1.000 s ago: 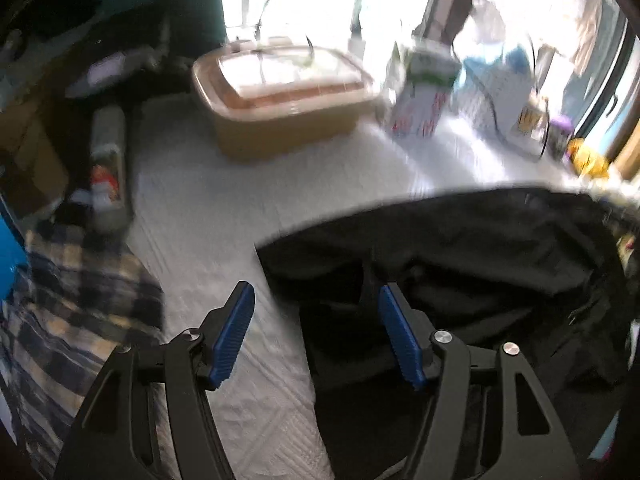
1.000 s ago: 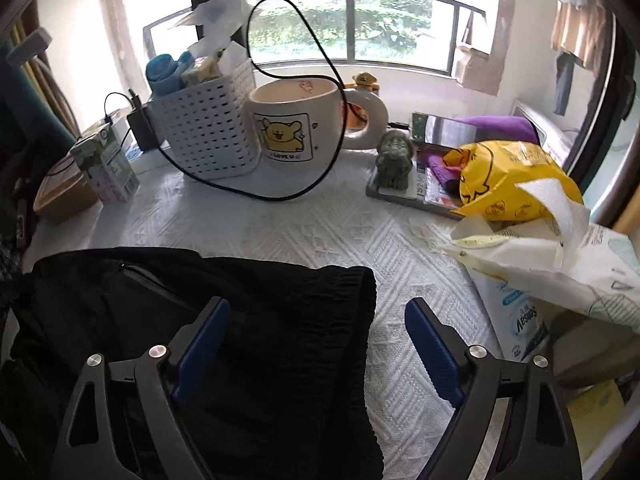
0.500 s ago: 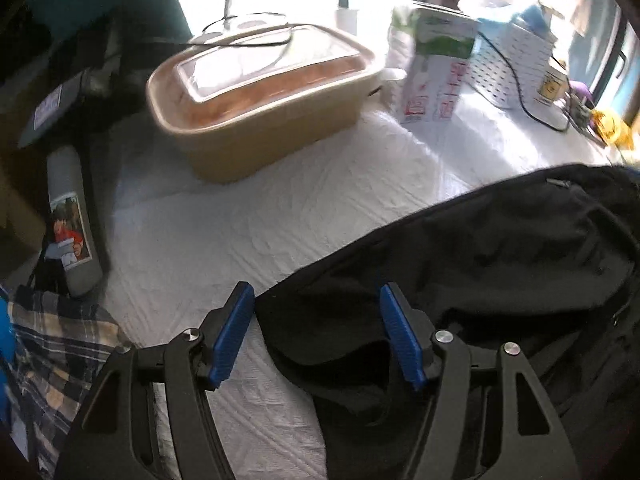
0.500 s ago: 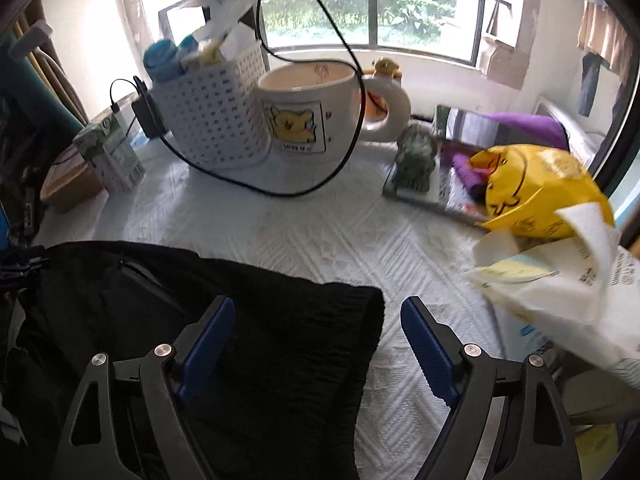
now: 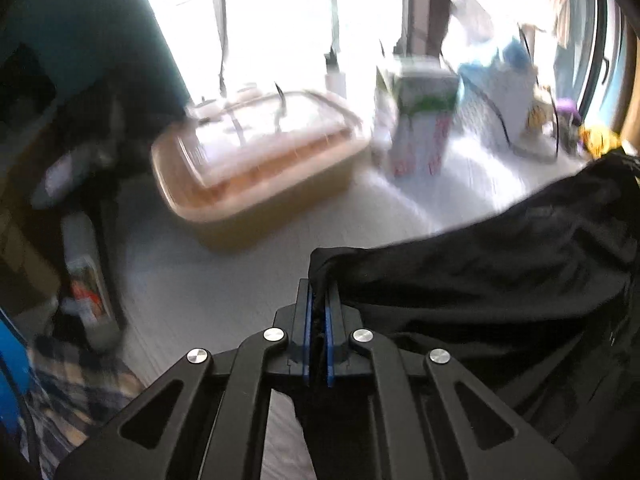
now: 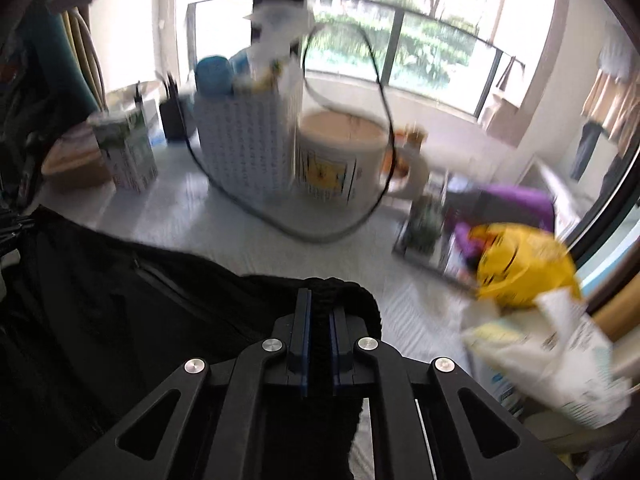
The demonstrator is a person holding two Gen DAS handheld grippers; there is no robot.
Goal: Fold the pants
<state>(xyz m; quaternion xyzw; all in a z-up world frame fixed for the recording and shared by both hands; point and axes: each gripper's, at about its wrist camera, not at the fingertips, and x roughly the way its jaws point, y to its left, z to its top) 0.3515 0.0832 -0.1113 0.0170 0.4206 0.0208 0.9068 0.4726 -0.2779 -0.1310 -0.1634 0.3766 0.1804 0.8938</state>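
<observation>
Lying across the white quilted cover [image 6: 352, 240], near side of the beige lidded tub [image 5: 256, 176]: black pants [image 5: 500, 280], one garment, spreading from the tub's near right corner toward the yellow bag [image 6: 520, 268] at the far end. Judging soft, limp and light; sagging between the two held points and draping in loose folds, likely bunching rather than keeping a crease; ribbed elastic waistband thicker and less slippery than the smooth leg cloth, so offering the surer hold. Gripping at opposite ends of the top edge, corners being the sensible places for carrying one half over the other. Clamping a bunched corner of black cloth, on the side nearest the tub: left gripper [image 5: 318, 304], jaws having just been closing, blue pads now pinching fabric with barely a gap. Clamping the ribbed waistband at the end farthest from the tub: right gripper [image 6: 318, 312], jaws likewise having just been closing, cloth pinched between the pads and hanging below. Standing beyond the tub, apart from the pants: milk carton [image 5: 420, 128], white basket [image 6: 244, 140], large mug [image 6: 340, 160].
</observation>
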